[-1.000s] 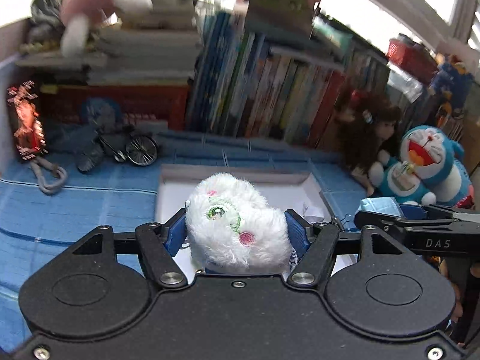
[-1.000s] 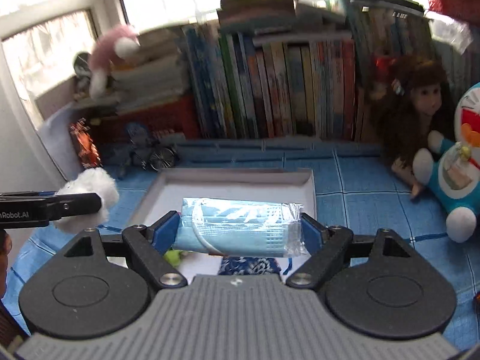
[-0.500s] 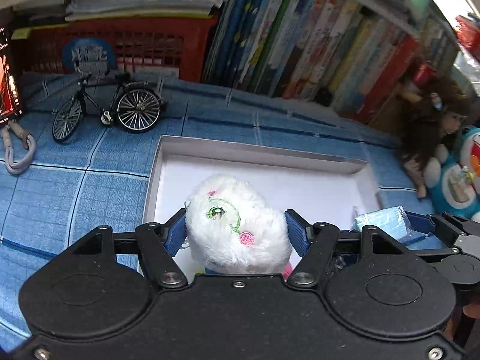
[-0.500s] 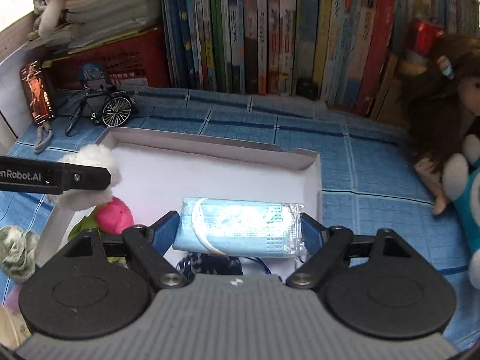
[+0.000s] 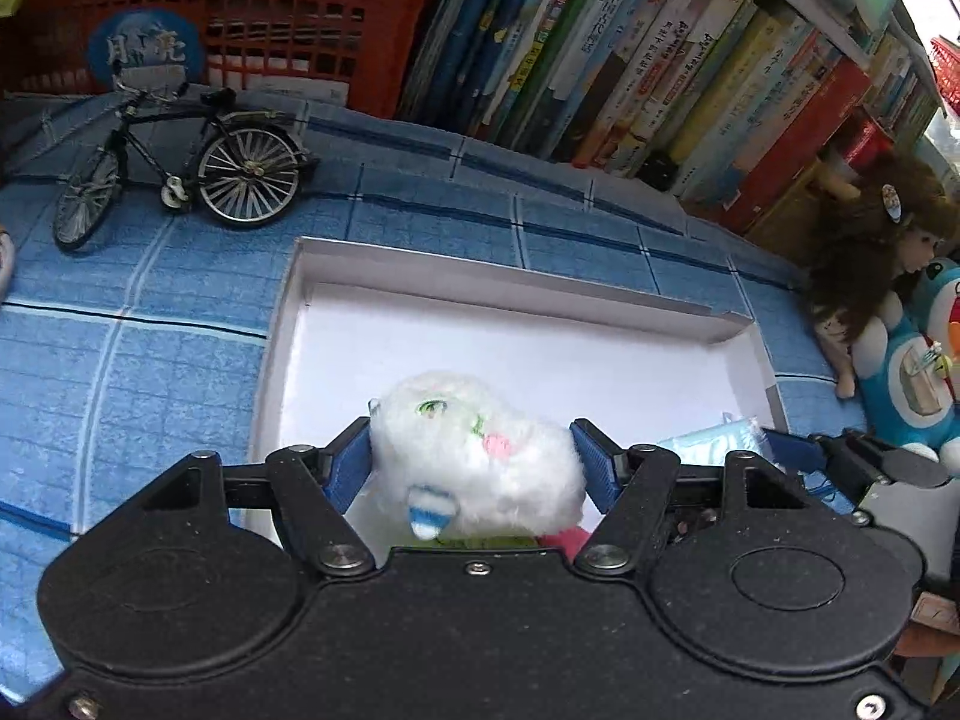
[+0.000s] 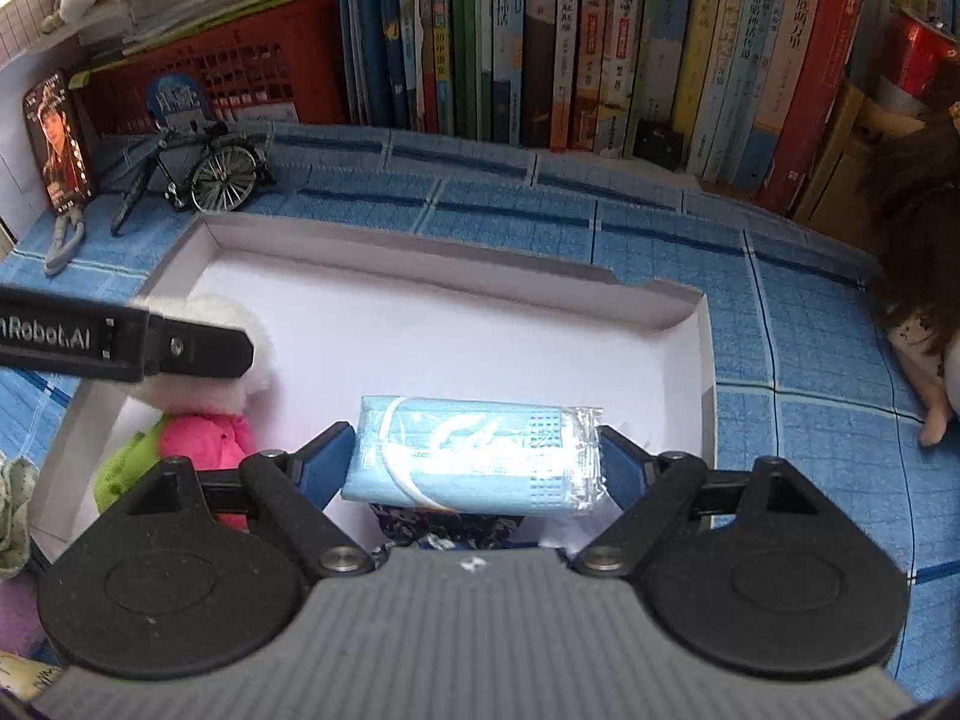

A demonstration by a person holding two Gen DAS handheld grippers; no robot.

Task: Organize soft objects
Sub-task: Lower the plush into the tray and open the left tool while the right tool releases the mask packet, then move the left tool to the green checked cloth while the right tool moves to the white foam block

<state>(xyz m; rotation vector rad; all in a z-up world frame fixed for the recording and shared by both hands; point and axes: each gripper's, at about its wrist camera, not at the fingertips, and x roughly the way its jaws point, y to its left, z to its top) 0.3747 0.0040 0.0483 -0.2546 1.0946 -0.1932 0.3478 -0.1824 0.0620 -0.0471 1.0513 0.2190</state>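
Left wrist view: the left gripper (image 5: pixel 471 459) clamps a white plush toy (image 5: pixel 474 456), now lower over the white shallow box (image 5: pixel 510 285) than 0.5 s ago. Right gripper (image 6: pixel 477 459) grips a wrapped pack of blue face masks (image 6: pixel 474 459) — also inside the box. Blue checked cloth (image 6: pixel 810 420) covers the surface; books (image 6: pixel 540 42) and a model bicycle (image 5: pixel 180 174) stand behind.

Fluffy white plush toy (image 5: pixel 474 462), glossy plastic-wrapped mask pack (image 6: pixel 474 459), matt white cardboard box (image 6: pixel 456 267), blue woven cloth (image 6: pixel 810 420).
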